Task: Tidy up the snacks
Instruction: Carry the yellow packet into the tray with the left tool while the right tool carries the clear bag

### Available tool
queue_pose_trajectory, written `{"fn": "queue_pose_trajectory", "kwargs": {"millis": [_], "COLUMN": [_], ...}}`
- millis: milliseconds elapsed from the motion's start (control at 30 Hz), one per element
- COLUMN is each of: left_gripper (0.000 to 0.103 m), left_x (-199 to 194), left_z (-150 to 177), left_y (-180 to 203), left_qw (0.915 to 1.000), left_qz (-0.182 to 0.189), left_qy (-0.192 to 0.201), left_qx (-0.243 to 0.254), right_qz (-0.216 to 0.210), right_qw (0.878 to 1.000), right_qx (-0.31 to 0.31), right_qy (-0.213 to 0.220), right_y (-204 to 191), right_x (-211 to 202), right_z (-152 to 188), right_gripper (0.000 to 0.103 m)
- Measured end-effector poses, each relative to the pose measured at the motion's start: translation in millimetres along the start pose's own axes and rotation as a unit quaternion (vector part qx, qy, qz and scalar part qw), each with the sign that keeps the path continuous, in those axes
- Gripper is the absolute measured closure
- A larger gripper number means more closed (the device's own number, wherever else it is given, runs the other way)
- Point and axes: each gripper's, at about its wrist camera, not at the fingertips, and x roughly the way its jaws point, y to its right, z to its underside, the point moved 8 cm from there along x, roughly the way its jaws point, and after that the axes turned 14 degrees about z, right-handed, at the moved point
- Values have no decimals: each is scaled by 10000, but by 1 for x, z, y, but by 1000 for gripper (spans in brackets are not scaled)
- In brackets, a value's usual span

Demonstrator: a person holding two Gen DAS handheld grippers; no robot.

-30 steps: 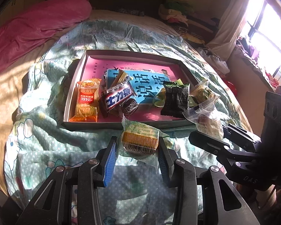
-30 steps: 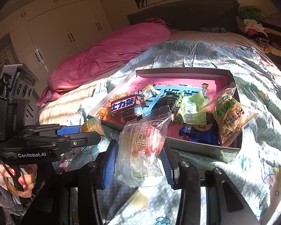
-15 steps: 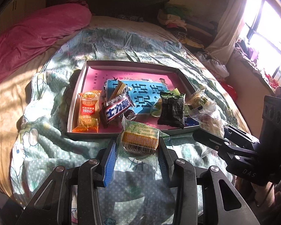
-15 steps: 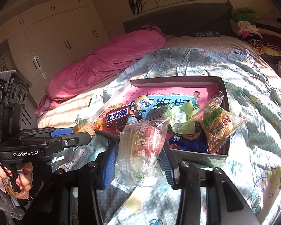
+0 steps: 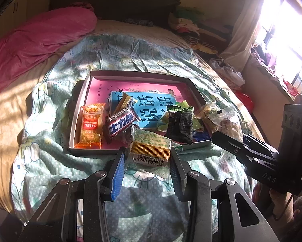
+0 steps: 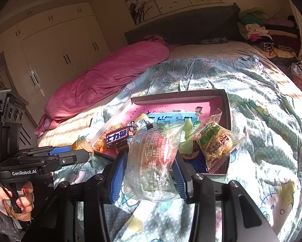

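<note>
A grey tray (image 5: pixel 130 73) with a pink liner lies on the bed. In it are an orange cracker packet (image 5: pixel 91 125), a dark chocolate bar (image 5: pixel 121 124), a black seaweed packet (image 5: pixel 180 125) and other snacks. My left gripper (image 5: pixel 148 153) is shut on a green and yellow wrapped pastry (image 5: pixel 151 143), just in front of the tray's near rim. My right gripper (image 6: pixel 150 157) is shut on a clear snack bag (image 6: pixel 151 173), held before the tray (image 6: pixel 179 95). A clear packet of rice crisp (image 6: pixel 217 141) leans in the tray's near right corner.
The bed has a pale green patterned sheet (image 5: pixel 50 157). A pink duvet (image 6: pixel 110 76) lies along its left side and folded clothes (image 6: pixel 257 28) are piled at the head. White cupboards (image 6: pixel 56 46) stand at left. A hand (image 6: pixel 20 197) grips the left gripper's handle.
The right gripper has drawn back a little from the tray with the clear bag still in it. The left gripper has hardly moved and keeps hold of the pastry.
</note>
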Motion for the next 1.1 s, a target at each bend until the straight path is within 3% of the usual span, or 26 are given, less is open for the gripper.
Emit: {"fn": "queue_pose_trajectory", "kwargs": {"millis": [433,1100], "left_gripper": [61,61], "left_x": [5,36], "left_z": [-11,-19], "left_y": [-3,-11], "left_qw": [9999,9999], "left_qz": [-16,-113], "left_qy": [81,7], "left_qx": [-57,-109], "right_qz": [184,1065], "right_qw": [9996,9934], "right_qx": [155,337], "right_qy": [143,253], "right_y": [16,65], "right_x": [-3,15], "right_z": [-10,-27], "right_gripper": [58,58]}}
